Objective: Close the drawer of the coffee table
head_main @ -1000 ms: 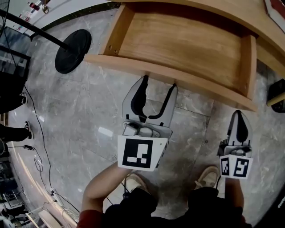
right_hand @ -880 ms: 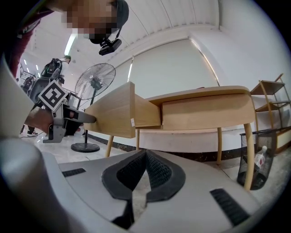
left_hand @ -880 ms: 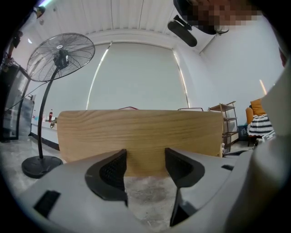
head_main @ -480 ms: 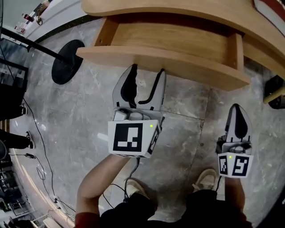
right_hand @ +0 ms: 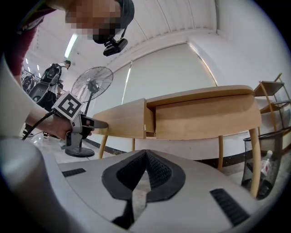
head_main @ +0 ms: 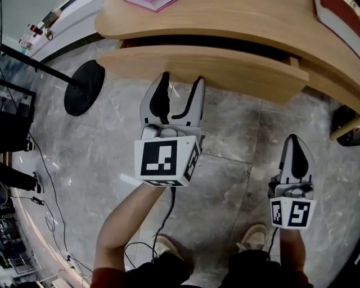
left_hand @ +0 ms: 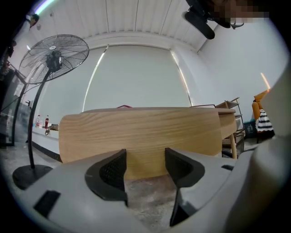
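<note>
The light wooden drawer front (head_main: 219, 68) sticks out a short way from under the coffee table top (head_main: 247, 25). My left gripper (head_main: 180, 84) is open, and its two black fingertips (head_main: 162, 84) rest against the drawer's face near its lower edge. In the left gripper view the drawer front (left_hand: 141, 129) fills the space just beyond the open left gripper (left_hand: 145, 166). My right gripper (head_main: 296, 149) hangs shut and empty over the floor, apart from the table. In the right gripper view, beyond the shut right gripper (right_hand: 145, 166), the drawer (right_hand: 125, 119) stands slightly proud of the table with the left gripper (right_hand: 102, 124) at its face.
A standing fan's black base (head_main: 83, 80) sits on the marble floor at the left; the fan head (left_hand: 53, 54) shows in the left gripper view. A wire bin (right_hand: 268, 161) stands by the table's right leg. Cables (head_main: 50, 174) trail at the left. A pink book (head_main: 149, 3) lies on the table.
The drawer has slid from wide open to nearly shut, its inside now hidden. My left gripper moved forward with the drawer front. The right gripper stayed low at the right.
</note>
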